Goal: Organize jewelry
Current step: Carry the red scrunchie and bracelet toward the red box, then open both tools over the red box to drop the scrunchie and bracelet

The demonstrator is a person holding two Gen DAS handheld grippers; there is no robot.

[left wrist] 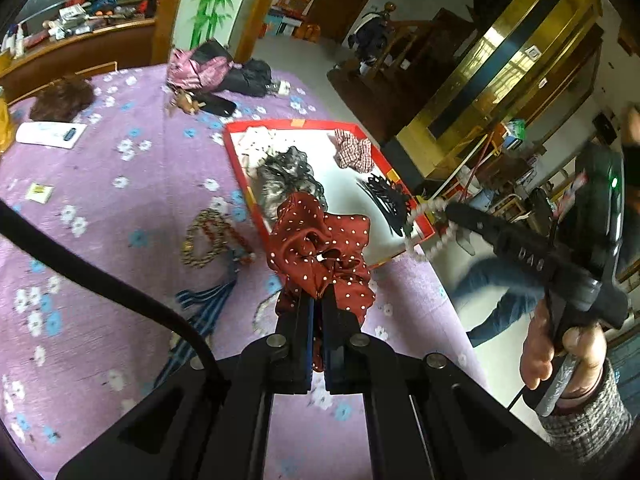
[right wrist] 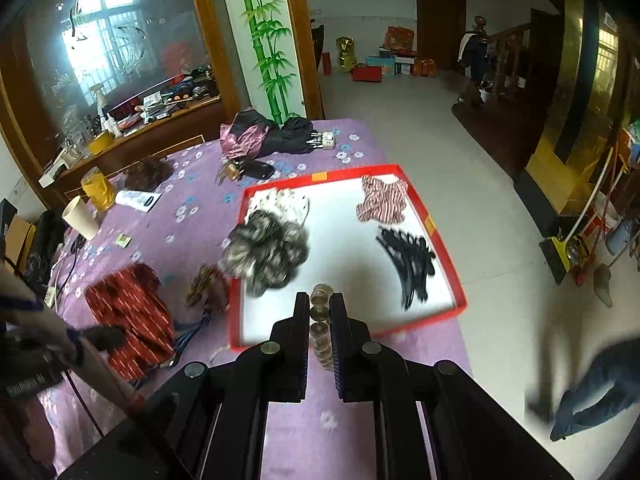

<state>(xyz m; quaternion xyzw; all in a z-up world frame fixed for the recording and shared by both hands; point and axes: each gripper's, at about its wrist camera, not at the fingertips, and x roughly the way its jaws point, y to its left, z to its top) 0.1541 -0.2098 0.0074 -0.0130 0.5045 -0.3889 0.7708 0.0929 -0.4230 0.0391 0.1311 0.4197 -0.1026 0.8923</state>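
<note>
My left gripper [left wrist: 318, 298] is shut on a dark red polka-dot scrunchie [left wrist: 320, 244], held above the table just before the red tray [left wrist: 234, 160]. On the tray's white floor lie a grey scrunchie [left wrist: 288, 176], a plaid scrunchie [left wrist: 354, 152], black hair clips [left wrist: 386, 198] and a white scrunchie [left wrist: 256, 138]. My right gripper [right wrist: 320, 300] is shut on a clear bead bracelet [right wrist: 320, 320] over the near edge of the tray [right wrist: 440, 240]. That bracelet [left wrist: 430, 236] dangles from the right gripper [left wrist: 448, 210] in the left wrist view. A brown bead bracelet [left wrist: 204, 236] lies on the cloth left of the tray.
A purple flowered cloth [left wrist: 100, 208] covers the table. Blue striped fabric [left wrist: 208, 300] lies near the brown bracelet. Folded umbrellas [right wrist: 272, 136], a phone [right wrist: 256, 168], a brown hairpiece [right wrist: 146, 174], a paper cup [right wrist: 82, 216] and a yellow jar [right wrist: 96, 190] crowd the far side. A person's leg [right wrist: 592, 392] stands right.
</note>
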